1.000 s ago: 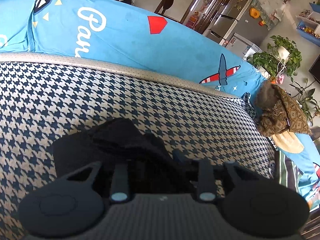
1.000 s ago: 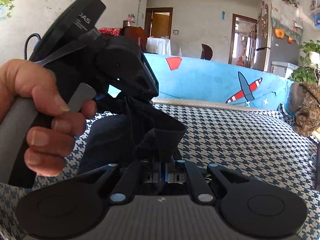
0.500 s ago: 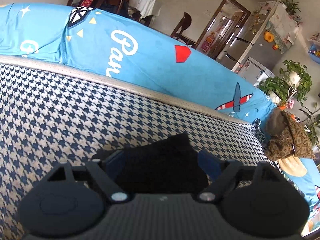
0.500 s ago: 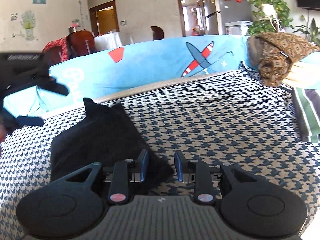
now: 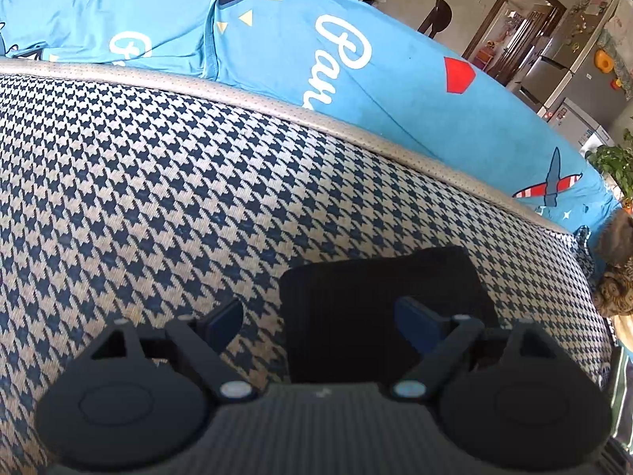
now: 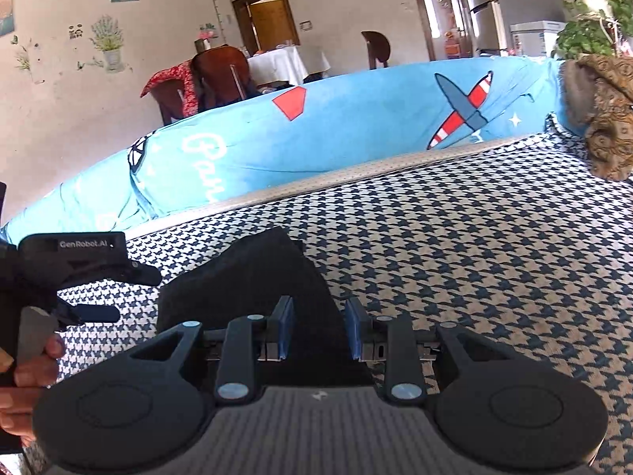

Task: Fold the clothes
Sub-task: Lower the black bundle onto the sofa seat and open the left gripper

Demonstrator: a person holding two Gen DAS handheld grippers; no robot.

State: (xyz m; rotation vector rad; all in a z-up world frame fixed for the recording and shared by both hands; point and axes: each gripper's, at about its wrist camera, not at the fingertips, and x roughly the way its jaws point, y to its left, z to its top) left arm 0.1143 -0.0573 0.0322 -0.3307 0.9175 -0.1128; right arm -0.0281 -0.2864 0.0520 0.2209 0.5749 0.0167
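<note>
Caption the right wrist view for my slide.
Open right gripper over folded black garment on houndstooth cushion; left gripper nearby.

Left claw (image 5: 322,318) spread wide, black folded garment (image 5: 379,297) on houndstooth cushion (image 5: 158,198)

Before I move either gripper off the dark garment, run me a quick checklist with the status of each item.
1. Left gripper jaws open, nothing clamped: ok.
2. Right gripper jaws open, nothing clamped: ok.
3. Dark garment lies in a compact folded shape on the houndstooth cushion: ok.
4. No fabric snagged on the right fingers: cannot tell, the cloth runs between them.
5. Fold edges square and aligned: cannot tell, the fabric is too dark to read.
6. Person's hand clear of the garment: ok.
</note>
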